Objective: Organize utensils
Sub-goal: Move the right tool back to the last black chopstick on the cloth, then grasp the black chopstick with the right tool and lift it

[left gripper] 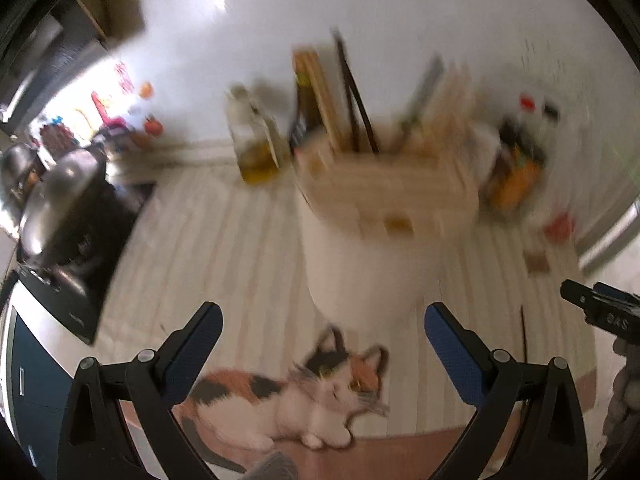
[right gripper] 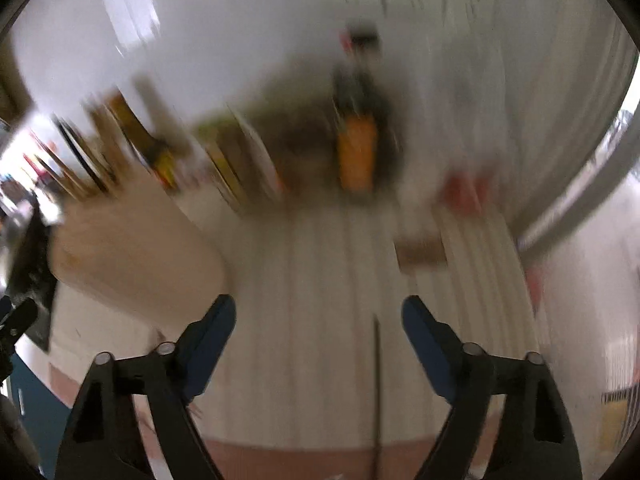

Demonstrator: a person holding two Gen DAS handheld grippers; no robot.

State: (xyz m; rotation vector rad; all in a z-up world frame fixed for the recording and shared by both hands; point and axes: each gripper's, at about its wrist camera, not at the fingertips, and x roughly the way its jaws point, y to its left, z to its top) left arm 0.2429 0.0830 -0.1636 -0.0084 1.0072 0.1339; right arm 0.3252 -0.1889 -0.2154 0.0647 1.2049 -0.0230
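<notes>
A white utensil holder with a wooden lid stands on the striped mat, with chopsticks and other utensils upright in it. It also shows in the right wrist view at the left, blurred. My left gripper is open and empty, just in front of the holder. My right gripper is open and empty above a thin dark chopstick that lies on the mat; the chopstick also shows in the left wrist view. The right gripper's tip shows at the right edge there.
A striped mat with a cat picture covers the counter. An oil bottle stands behind the holder at left. Sauce bottles stand at the back right. Pots on a black cooktop are at the left.
</notes>
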